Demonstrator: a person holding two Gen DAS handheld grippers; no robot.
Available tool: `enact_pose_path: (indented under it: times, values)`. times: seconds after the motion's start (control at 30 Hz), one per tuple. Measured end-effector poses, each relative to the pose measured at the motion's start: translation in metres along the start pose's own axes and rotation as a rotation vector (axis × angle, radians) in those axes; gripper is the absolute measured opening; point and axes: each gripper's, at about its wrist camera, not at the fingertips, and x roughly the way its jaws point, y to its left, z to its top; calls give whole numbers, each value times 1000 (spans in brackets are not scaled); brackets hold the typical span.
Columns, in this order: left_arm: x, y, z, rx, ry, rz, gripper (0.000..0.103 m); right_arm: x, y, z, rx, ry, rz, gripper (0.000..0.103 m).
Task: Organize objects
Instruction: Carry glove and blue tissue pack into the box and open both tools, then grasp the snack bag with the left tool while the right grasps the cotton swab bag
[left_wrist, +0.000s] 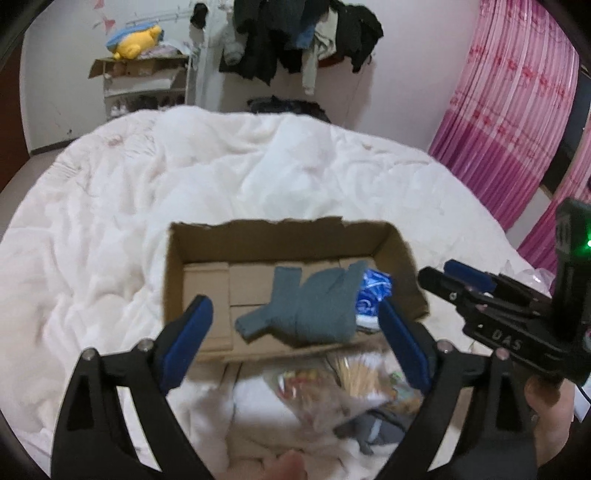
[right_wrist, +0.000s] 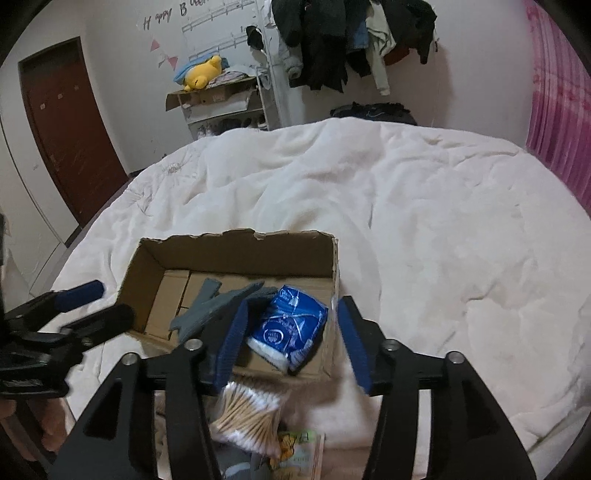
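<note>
An open cardboard box (left_wrist: 207, 254) (right_wrist: 236, 251) lies on the white bed. Inside it lie grey socks (left_wrist: 310, 306) (right_wrist: 207, 306) and a blue tissue pack (left_wrist: 373, 291) (right_wrist: 288, 325). My left gripper (left_wrist: 295, 339) is open and empty, just above the box's near edge; it also shows in the right wrist view (right_wrist: 99, 302). My right gripper (right_wrist: 291, 339) is open and empty over the tissue pack; it shows at the right in the left wrist view (left_wrist: 443, 273). A bag of cotton swabs (right_wrist: 247, 417) (left_wrist: 362, 376) and other small packets (right_wrist: 299, 454) lie in front of the box.
A white quilt (left_wrist: 184, 177) (right_wrist: 424, 221) covers the bed. A shelf with a yellow plush toy (left_wrist: 136, 40) (right_wrist: 203, 74) and hanging clothes (left_wrist: 295, 33) (right_wrist: 343, 37) stand at the far wall. Pink curtains (left_wrist: 517, 110) hang at right. A brown door (right_wrist: 66, 125) is at left.
</note>
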Motion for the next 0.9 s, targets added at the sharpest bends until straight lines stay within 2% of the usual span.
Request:
enact_pose_path:
  times: [0.27,0.53,0.7,0.9]
  values:
    - [-61,-7,-17,18,-69,6,94,-47,14,-17,-18,-38,-14,64]
    - [-92,-4,-42,10,-84,17,95,-94,22,-35,-14,-63,-18,67]
    - [-91,8,-71,-6,-73,47,95,-106,30,-44,-30,-75,-11,69]
    - [-62,16,-90,-24,9,55,95,-79,28,-51,-27,-27,-33,69]
